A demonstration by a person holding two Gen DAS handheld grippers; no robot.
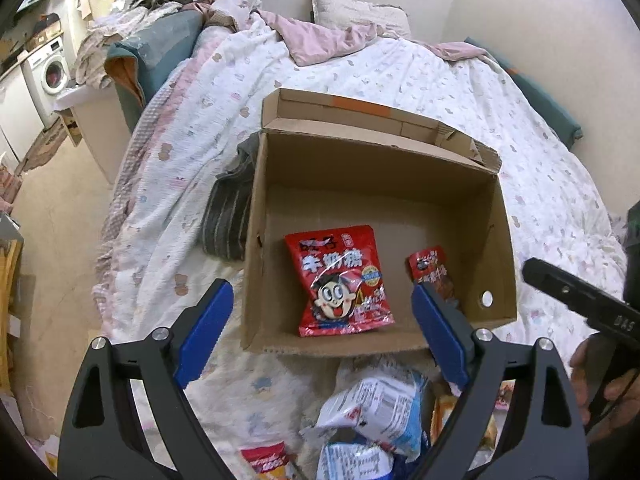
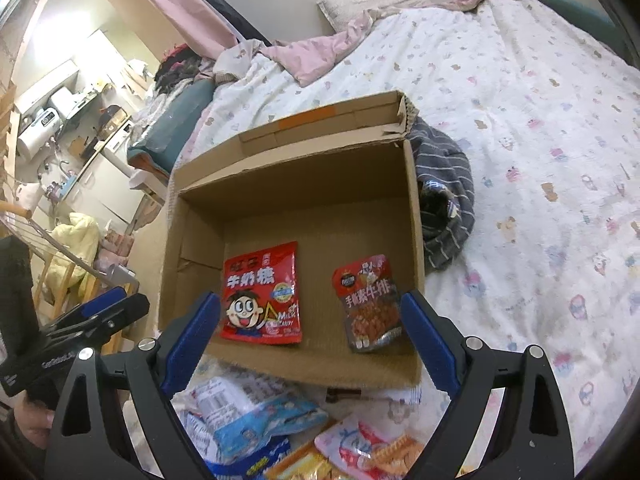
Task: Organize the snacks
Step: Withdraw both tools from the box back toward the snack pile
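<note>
Bedroom, cluttered; a bed (image 1: 460, 92) with a white printed quilt fills most of both views, a pillow (image 1: 360, 10) at 12 o'clock against the wall. Washing machine (image 1: 50, 68) at 10 o'clock in the left wrist view.

Open cardboard box (image 1: 400, 188) sits on the quilt, flaps up at its far side. A grey striped cloth (image 2: 444, 196) lies bunched against one side wall, touching it.

Inside the box, flat on the floor:
- red candy bag (image 1: 340, 284) with a cartoon face, near the middle.
- smaller red snack packet (image 2: 370, 304), just beside it, apart, not overlapping; in the left wrist view it is partly hidden behind a blue finger pad.

Loose pile of snack packets (image 2: 256, 420) on the quilt at 6 o'clock, just outside the box's near wall: blue-and-white ones, orange and pink ones.

Left tool (image 1: 322, 324): jaws spread wide, nothing between the pads, released; it hangs over the box's near edge.
Right tool (image 2: 310, 338): jaws also spread wide, empty, over the near wall of the box.

Each tool shows at the edge of the other's view, a hand (image 1: 600, 384) on the right one's grip.
</note>
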